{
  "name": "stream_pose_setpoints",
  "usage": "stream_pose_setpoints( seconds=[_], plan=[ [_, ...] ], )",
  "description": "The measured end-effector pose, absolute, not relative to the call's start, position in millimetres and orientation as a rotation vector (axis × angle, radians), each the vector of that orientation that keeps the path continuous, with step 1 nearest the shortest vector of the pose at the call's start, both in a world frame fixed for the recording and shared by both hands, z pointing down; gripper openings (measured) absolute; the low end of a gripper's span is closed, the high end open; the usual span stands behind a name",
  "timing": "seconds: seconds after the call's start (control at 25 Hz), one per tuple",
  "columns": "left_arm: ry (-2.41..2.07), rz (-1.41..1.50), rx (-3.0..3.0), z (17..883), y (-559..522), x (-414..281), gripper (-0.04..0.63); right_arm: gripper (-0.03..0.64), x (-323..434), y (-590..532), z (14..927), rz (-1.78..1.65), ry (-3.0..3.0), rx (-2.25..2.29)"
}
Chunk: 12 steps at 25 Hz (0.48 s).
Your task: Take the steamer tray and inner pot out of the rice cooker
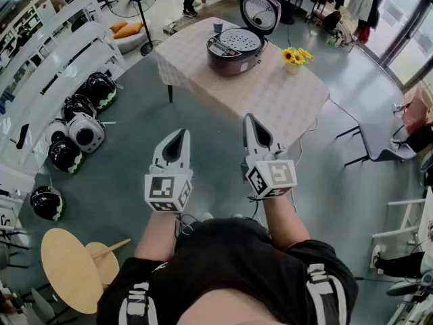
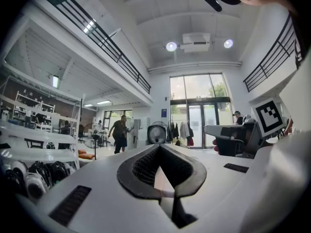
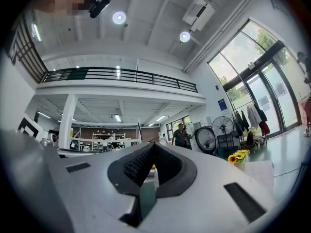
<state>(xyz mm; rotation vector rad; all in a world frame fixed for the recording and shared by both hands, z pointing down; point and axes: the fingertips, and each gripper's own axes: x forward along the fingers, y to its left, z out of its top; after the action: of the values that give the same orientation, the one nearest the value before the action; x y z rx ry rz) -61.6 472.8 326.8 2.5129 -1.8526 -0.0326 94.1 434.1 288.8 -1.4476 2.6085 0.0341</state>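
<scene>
The left gripper and right gripper are being held out side by side in front of the person, roughly level. The jaws on each are being pressed fully together, tips meeting. Nothing is being gripped or touched by either one, and that's being shown pretty clearly in both gripper views.

The rice cooker is being carried on the table, well ahead of both grippers, with a stretch of grey floor in between. Its lid is being propped open, upright at the back. The steamer tray, the round one with the holes, is being seen still seated in the top of the cooker. The inner pot is being hidden under it, so it can't be made out.

Also on the table, some sunflowers are being displayed just to the right of the cooker, and a blue cup just behind it on the left. Both grippers are being pointed roughly toward the table, the right one a touch nearer to it.
</scene>
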Motion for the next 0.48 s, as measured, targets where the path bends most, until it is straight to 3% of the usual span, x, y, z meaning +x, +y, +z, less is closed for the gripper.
stream_pose_setpoints(
  seconds=[0.48],
  plan=[
    [-1.788,-0.085,2.557,329,465,-95,0.003,0.000,58,432,296,0.049,2.595,-1.529]
  ],
)
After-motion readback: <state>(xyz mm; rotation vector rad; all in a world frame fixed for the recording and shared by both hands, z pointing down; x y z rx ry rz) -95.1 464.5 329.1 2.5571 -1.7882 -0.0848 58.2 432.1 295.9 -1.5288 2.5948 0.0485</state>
